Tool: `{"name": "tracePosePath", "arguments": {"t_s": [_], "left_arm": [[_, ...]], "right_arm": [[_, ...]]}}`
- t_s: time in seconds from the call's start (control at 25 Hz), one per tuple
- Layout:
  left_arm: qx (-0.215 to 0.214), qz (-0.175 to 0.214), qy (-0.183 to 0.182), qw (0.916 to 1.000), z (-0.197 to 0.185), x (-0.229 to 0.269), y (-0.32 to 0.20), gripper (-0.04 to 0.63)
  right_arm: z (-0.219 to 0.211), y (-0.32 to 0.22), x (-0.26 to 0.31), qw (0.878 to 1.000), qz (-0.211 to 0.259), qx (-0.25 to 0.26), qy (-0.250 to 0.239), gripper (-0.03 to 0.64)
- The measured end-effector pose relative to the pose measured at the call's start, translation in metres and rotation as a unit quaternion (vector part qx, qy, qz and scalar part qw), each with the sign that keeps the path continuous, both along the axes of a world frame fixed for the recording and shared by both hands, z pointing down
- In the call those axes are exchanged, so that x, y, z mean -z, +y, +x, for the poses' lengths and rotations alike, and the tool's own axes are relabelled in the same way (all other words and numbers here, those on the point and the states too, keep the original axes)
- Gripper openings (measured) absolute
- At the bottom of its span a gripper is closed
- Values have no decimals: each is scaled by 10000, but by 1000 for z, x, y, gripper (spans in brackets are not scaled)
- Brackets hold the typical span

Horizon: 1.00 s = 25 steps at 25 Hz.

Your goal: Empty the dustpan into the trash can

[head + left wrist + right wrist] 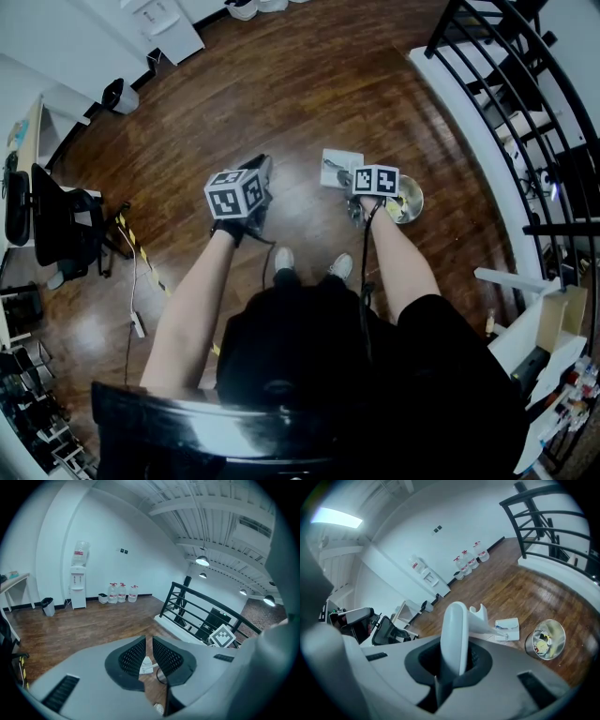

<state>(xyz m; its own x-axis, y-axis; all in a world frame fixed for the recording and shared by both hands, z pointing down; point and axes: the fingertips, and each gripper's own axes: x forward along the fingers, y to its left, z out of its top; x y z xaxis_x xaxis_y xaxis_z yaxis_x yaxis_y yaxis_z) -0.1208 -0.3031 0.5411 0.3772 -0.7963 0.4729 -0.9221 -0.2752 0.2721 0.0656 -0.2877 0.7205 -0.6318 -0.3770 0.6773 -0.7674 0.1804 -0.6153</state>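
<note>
Right gripper (450,663) clamps the dustpan's (506,629) white handle. The pan rests on the wood floor (309,84), near the metal trash can (528,645), which has scraps inside. Left gripper (149,656) is empty, jaws narrowly apart. A black railing (506,66) curves along the floor's right edge. 3 water bottles (122,592) and a dispenser (78,585) stand by the far wall.

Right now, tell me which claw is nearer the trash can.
Right. The right claw, holding the dustpan handle, is beside the trash can; the left claw is farther left.
</note>
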Motion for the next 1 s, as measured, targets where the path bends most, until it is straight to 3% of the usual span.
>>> {"name": "tracePosePath", "arguments": {"t_s": [1.0], "left_arm": [[-70,-95,163,9998,7,-8,8,52]], "right_arm": [[-13,2,38,9980,361,139,-510,17]]}}
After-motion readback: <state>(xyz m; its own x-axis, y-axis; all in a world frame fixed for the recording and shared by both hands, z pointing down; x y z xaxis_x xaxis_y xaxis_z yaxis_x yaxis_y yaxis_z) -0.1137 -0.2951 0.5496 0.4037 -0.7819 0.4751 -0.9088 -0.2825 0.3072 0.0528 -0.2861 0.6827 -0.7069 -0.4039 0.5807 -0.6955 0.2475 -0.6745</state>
